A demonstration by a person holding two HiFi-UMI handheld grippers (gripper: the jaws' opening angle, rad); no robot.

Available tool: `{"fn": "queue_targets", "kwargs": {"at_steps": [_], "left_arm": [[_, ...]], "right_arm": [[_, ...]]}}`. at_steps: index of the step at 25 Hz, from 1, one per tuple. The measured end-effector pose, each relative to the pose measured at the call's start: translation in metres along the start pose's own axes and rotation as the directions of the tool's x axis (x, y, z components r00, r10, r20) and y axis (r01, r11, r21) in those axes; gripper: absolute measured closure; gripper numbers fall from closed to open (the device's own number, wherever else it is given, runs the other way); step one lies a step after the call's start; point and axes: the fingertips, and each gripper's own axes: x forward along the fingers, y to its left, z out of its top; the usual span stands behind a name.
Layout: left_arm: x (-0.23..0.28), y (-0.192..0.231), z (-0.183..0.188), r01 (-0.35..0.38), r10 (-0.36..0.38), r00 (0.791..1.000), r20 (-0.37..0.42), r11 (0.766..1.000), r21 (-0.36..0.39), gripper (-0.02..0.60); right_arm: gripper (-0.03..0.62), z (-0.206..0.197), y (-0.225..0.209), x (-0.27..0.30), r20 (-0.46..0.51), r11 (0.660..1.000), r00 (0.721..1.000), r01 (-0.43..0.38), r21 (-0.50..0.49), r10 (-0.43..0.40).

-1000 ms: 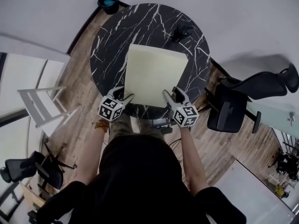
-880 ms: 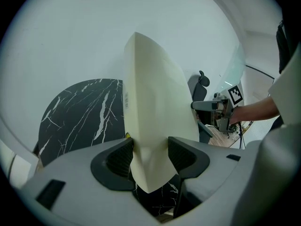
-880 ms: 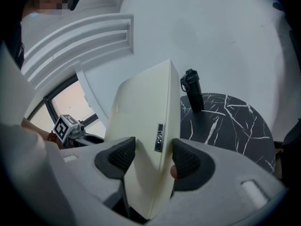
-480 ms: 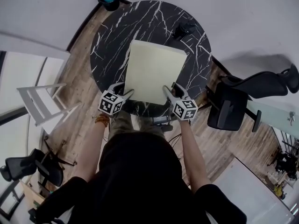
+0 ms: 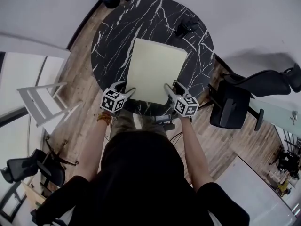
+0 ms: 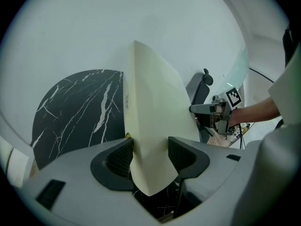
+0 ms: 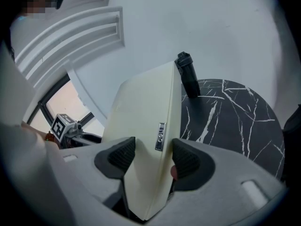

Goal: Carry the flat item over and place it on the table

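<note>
Left gripper (image 5: 127,89) and right gripper (image 5: 171,88) clamp the board (image 5: 156,69) (cream).

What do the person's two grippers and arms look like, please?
The left gripper and the right gripper each have a light grey body, black ribbed pads and a white cube with black square markers. The person wears a black short-sleeved top and an orange band on the left wrist.

Table (image 5: 113,36): black marble look w/ white veins, smooth. Board (image 5: 155,69): pale, matt, smooth. Floor (image 5: 80,74): wood planks.
</note>
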Motion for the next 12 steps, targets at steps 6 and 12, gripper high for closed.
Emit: {"fn": "queue_targets", "kwargs": {"at_steps": [6, 12], "left_arm": [[0.002, 0.003, 0.003, 0.0, 0.0, 1.0, 0.004, 1.0, -0.013, 0.351], [0.006, 0.007, 0.01, 0.007, -0.007, 1.0, 0.009, 1.0, -0.018, 0.351]], "right_arm": [[0.352, 0.001, -0.005, 0.004, 0.0, 1.0, 1.0, 0.009, 0.018, -0.009], [0.352, 0.003, -0.011, 0.011, 0.002, 0.999, 1.0, 0.014, 0.042, -0.014]]}}
